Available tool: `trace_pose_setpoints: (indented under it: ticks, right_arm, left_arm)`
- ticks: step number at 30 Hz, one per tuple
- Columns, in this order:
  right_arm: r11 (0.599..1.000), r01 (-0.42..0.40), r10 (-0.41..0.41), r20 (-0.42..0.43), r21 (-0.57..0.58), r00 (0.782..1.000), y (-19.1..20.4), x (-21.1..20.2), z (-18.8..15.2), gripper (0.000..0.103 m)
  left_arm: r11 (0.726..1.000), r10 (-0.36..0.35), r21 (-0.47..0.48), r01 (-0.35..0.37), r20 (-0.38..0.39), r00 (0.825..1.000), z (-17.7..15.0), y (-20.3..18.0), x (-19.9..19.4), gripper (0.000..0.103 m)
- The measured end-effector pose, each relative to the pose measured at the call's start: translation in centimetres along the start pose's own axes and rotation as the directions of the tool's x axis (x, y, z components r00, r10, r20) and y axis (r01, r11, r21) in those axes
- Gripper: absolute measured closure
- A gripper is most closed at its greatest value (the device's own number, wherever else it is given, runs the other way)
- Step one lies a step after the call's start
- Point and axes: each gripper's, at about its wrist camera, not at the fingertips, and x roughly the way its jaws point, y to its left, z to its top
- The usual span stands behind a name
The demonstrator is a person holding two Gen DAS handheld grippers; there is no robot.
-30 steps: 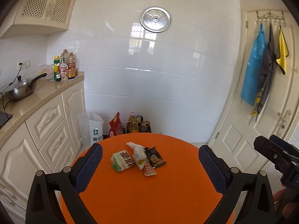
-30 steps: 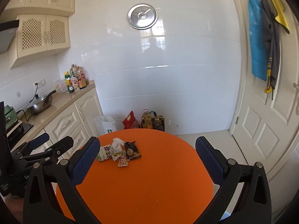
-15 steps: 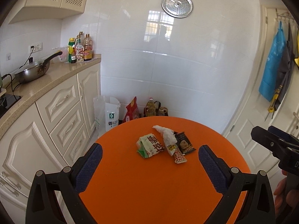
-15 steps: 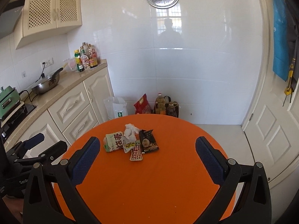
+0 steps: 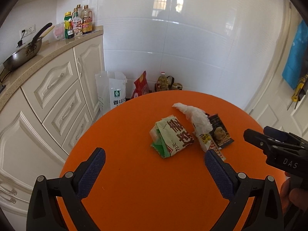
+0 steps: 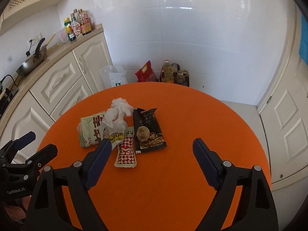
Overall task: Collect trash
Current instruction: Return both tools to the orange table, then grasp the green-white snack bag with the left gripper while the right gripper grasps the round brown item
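Observation:
A small heap of trash lies on the round orange table (image 5: 146, 192): a green snack wrapper (image 5: 170, 137), a crumpled white tissue (image 5: 196, 116), a black snack packet (image 5: 220, 133) and a red-and-white checked sachet (image 6: 127, 152). In the right wrist view they are the green wrapper (image 6: 90, 130), tissue (image 6: 117, 115) and black packet (image 6: 149, 130). My left gripper (image 5: 154, 159) is open and empty, just short of the green wrapper. My right gripper (image 6: 152, 147) is open and empty, above the table beside the sachet and black packet.
Cream kitchen cabinets (image 5: 52, 96) with a countertop, a wok (image 5: 23, 53) and sauce bottles (image 5: 78, 23) stand at the left. A white bag (image 5: 113, 94), a red bag (image 5: 141, 86) and oil bottles (image 5: 163, 81) sit on the floor behind the table. A white door (image 6: 288, 127) is at the right.
Both grippers have moved forward and tilted down toward the trash heap, which now looks larger and nearer. Both stay open. The trash has not moved.

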Motion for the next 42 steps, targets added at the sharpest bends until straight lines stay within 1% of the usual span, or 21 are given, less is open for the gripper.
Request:
trace_pose_setpoints:
  ticks: [6, 11, 13, 15, 16, 18, 20, 22, 24, 26, 30, 34, 35, 36, 37, 38, 42]
  right_arm:
    - [0.999, -0.032, 0.031, -0.065, -0.012, 0.997, 0.8, 4.6, 0.5, 0.040]
    - [0.999, -0.038, 0.035, -0.101, -0.026, 0.994, 1.3, 7.1, 0.7, 0.052]
    - [0.999, -0.037, 0.033, -0.106, -0.037, 0.994, 1.6, 7.7, 0.7, 0.057]
    - [0.998, -0.032, 0.027, -0.107, -0.052, 0.994, 2.0, 8.1, 0.6, 0.067]
    - [0.998, -0.029, 0.023, -0.105, -0.058, 0.994, 2.1, 8.3, 0.5, 0.069]
    - [0.997, -0.030, 0.023, -0.104, -0.068, 0.994, 2.2, 8.3, 0.5, 0.079]
    - [0.997, -0.030, 0.023, -0.102, -0.067, 0.995, 2.0, 8.3, 0.5, 0.080]
    - [0.998, -0.049, 0.044, -0.103, -0.049, 0.994, 1.6, 8.1, 0.4, 0.080]
    - [0.997, -0.053, 0.048, -0.094, -0.051, 0.994, 1.5, 7.8, 0.4, 0.080]
    - [0.997, -0.060, 0.056, -0.088, -0.045, 0.995, 1.3, 7.5, 0.4, 0.080]
    - [0.997, -0.072, 0.070, -0.074, -0.037, 0.995, 1.2, 6.5, 0.4, 0.080]
    - [0.996, -0.081, 0.079, -0.060, -0.030, 0.995, 0.8, 4.9, -0.1, 0.080]
    - [0.996, -0.081, 0.080, -0.056, -0.025, 0.995, 0.7, 4.5, -0.3, 0.080]
    - [0.997, -0.079, 0.078, -0.052, -0.022, 0.996, 0.6, 4.1, -0.5, 0.080]
    - [0.997, -0.079, 0.078, -0.048, -0.018, 0.996, 0.6, 3.6, -0.7, 0.080]
    - [0.997, -0.081, 0.080, -0.045, -0.014, 0.996, 0.5, 3.2, -0.9, 0.080]
    - [0.997, -0.078, 0.078, -0.021, -0.005, 0.997, 0.1, 0.8, -1.8, 0.080]
  left_arm:
    - [0.999, 0.008, 0.035, -0.006, -0.079, 0.997, 2.8, -1.8, 7.6, 0.002]
    - [0.995, 0.012, 0.095, 0.000, -0.121, 0.993, 5.0, -4.0, 13.1, 0.002]
    - [0.993, 0.019, 0.114, -0.005, -0.123, 0.992, 5.9, -4.8, 14.9, 0.002]
    - [0.993, 0.008, 0.122, 0.007, -0.123, 0.992, 6.8, -5.4, 16.5, 0.002]
    - [0.992, 0.001, 0.126, 0.015, -0.124, 0.992, 7.4, -5.9, 17.3, 0.002]
    - [0.988, 0.000, 0.155, 0.019, -0.125, 0.992, 8.4, -7.0, 19.1, 0.002]
    - [0.984, -0.001, 0.174, 0.024, -0.128, 0.992, 9.4, -7.9, 20.7, 0.003]
    - [0.981, -0.007, 0.193, 0.031, -0.125, 0.992, 10.0, -8.3, 21.9, 0.006]
    - [0.978, -0.024, 0.202, 0.047, -0.116, 0.993, 10.6, -8.8, 22.7, 0.016]
    - [0.976, -0.035, 0.211, 0.058, -0.110, 0.993, 11.2, -9.3, 23.3, 0.035]
    - [0.978, -0.055, 0.194, 0.077, -0.116, 0.992, 12.0, -9.7, 24.5, 0.035]
    - [0.987, -0.093, 0.117, 0.107, -0.120, 0.988, 12.4, -8.2, 24.9, 0.036]
    - [0.989, -0.090, 0.105, 0.102, -0.115, 0.989, 12.4, -7.8, 24.8, 0.036]
    - [0.991, -0.086, 0.096, 0.097, -0.108, 0.990, 11.8, -7.4, 24.4, 0.037]
    - [0.992, -0.086, 0.085, 0.095, -0.101, 0.991, 12.1, -7.2, 24.4, 0.037]
    - [0.992, -0.088, 0.077, 0.095, -0.095, 0.992, 11.4, -7.0, 23.7, 0.037]
    - [0.995, -0.082, 0.061, 0.085, -0.042, 0.996, 11.8, -7.0, 22.1, 0.037]
